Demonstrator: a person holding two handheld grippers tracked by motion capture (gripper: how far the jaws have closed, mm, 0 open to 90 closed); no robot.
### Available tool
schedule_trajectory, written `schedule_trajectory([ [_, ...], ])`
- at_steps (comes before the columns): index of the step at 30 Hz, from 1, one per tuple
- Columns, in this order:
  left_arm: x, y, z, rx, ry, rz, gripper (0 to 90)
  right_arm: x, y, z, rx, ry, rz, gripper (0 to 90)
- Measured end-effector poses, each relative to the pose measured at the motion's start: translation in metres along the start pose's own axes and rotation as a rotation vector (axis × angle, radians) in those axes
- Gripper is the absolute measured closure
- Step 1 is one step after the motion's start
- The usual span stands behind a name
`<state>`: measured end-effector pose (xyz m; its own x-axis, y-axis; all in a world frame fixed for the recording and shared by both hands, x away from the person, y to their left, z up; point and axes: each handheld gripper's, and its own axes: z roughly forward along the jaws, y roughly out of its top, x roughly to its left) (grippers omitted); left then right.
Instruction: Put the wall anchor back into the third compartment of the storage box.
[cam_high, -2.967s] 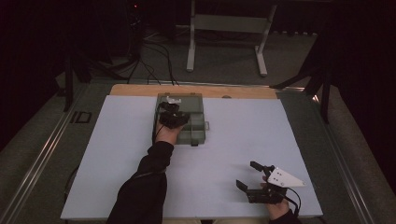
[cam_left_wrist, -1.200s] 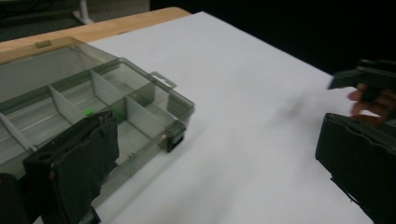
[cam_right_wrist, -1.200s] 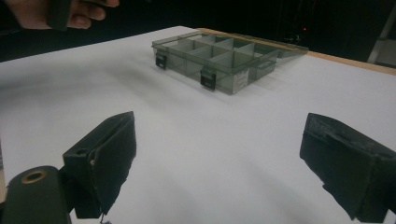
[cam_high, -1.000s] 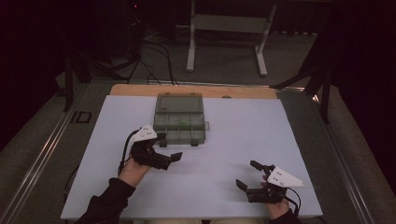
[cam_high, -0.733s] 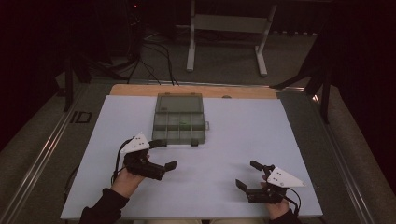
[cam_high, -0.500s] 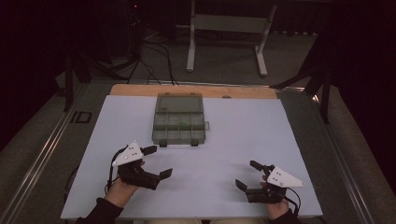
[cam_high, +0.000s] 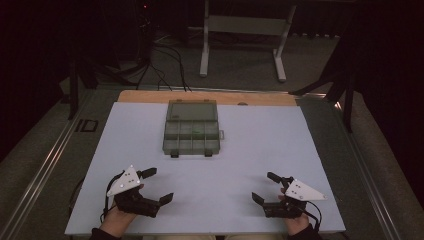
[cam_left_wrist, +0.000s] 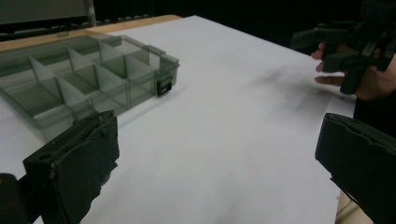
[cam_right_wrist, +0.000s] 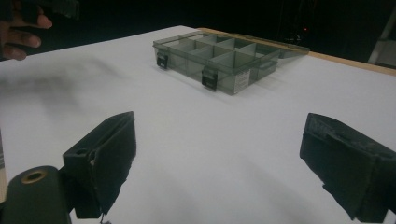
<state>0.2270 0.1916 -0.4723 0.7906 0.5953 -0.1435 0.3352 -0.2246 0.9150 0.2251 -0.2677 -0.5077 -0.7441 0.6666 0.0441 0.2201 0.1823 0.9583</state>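
Box: compartment box (cam_high: 192, 127), far-centre of the white sheet (cam_high: 260, 150), lid open and lying flat toward the far side.
Look: smoky clear plastic w/ dividers in rows; two dark latches on near wall; compartments look empty, one tiny greenish speck in mid row, can't tell what.
Change: 3 s ago left gripper was over the box; now pulled back to near-left edge, well apart from it. Box same spot.
Meaning: prob. box work done or paused; both hands at rest pose.
Left gripper (cam_high: 159, 186): jaws spread wide, nothing between; box off to its left in left gripper view (cam_left_wrist: 84, 79).
Right gripper (cam_high: 265, 187): near-right, jaws apart, empty, unmoved.
Beyond: wooden table edge (cam_high: 150, 96), dark floor, cables.
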Motion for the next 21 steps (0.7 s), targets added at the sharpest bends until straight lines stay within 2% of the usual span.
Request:
schedule_trajectory([
  [3, 0.000, -0.007, -0.004, -0.001, 0.005, 0.005, 0.0, 0.000, 0.000, 0.000, 0.000, -0.001, 0.000, 10.8],
  [5, 0.000, -0.011, -0.007, -0.012, 0.003, -0.015, 0.0, 0.001, 0.000, 0.000, 0.000, -0.001, 0.001, 10.8],
  [10, 0.000, -0.023, -0.011, 0.004, 0.030, -0.021, 0.0, 0.001, 0.000, 0.000, 0.001, 0.001, 0.000, 10.8],
  [17, 0.004, -0.037, -0.013, -0.002, 0.055, -0.034, 0.0, 0.001, 0.000, 0.000, 0.001, 0.002, -0.001, 10.8],
  [21, 0.005, -0.042, -0.016, -0.011, 0.085, -0.030, 0.0, 0.001, 0.000, 0.000, 0.002, 0.003, -0.004, 10.8],
])
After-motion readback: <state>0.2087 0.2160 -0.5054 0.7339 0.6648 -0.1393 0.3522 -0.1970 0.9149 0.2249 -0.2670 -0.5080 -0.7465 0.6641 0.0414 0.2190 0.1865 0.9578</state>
